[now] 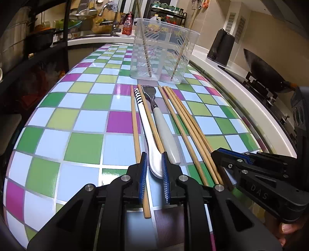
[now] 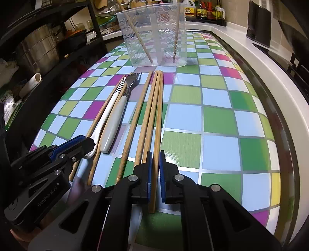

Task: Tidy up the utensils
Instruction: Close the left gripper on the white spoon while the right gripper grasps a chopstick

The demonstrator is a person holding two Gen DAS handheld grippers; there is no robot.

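Chopstick (image 2: pixel 154 170) pinched in right claw (image 2: pixel 156 164); left claw (image 1: pixel 153 166) slightly parted.

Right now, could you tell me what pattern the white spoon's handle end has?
Dark stripes on the spoon, clearest in the left wrist view.

Lower right of the left wrist view: a hand (image 1: pixel 289 231) is cut off by the frame edge. Lower centre of the right wrist view: the chopstick (image 2: pixel 154 173) is partly hidden between the right gripper (image 2: pixel 156 160) pads. Bottle labels (image 2: pixel 204 11) at upper right are too small to be read.
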